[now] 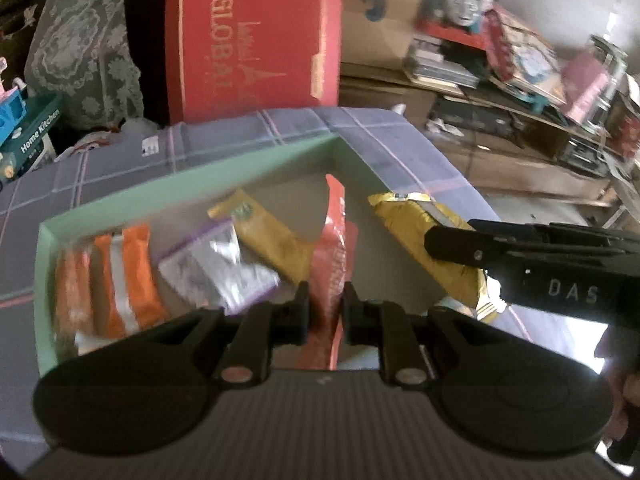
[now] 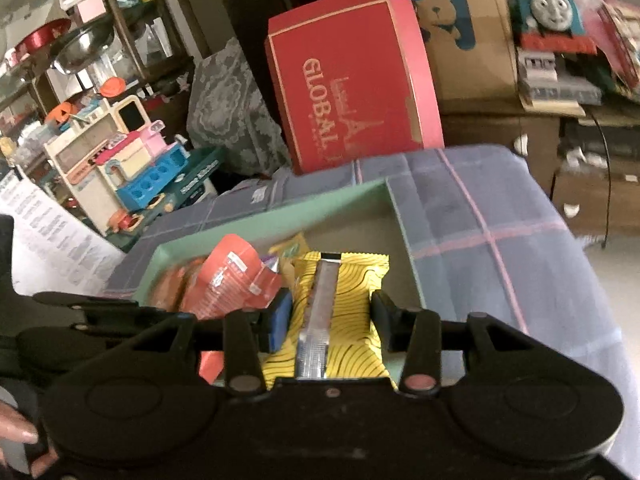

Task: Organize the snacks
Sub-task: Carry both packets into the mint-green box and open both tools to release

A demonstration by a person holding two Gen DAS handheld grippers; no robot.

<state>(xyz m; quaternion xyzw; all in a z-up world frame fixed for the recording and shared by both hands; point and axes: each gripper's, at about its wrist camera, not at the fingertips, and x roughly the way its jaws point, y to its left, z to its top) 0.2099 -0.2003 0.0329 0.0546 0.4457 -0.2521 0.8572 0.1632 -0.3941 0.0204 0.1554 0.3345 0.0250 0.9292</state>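
The left claw (image 1: 325,312) is clamped on a red packet (image 1: 334,248), gripping it low down so the rest stands up above the green tray (image 1: 256,164). The packet is thin and crinkly; if the grip is only on a fold of film it may slide out, or it may flop sideways onto the packets already laid down and disturb them. The right claw (image 2: 331,322) is closed on a yellow packet (image 2: 340,312) with black wavy lines, seam side up, held over the tray's right-hand end near its front edge. The two claws work close together, and the red packet sits just beside the right claw's left finger in the right wrist view, so a careless move could knock one packet with the other. The yellow packet also hangs partly past the tray's right wall, so it could catch the rim or drop outside.

The tray rests on a checked purple cloth (image 1: 400,144). From its left end it holds orange packets (image 1: 120,280), then a silver and purple packet (image 1: 218,268), then a gold packet (image 1: 268,236) lying at an angle. The tray's far right corner is bare.
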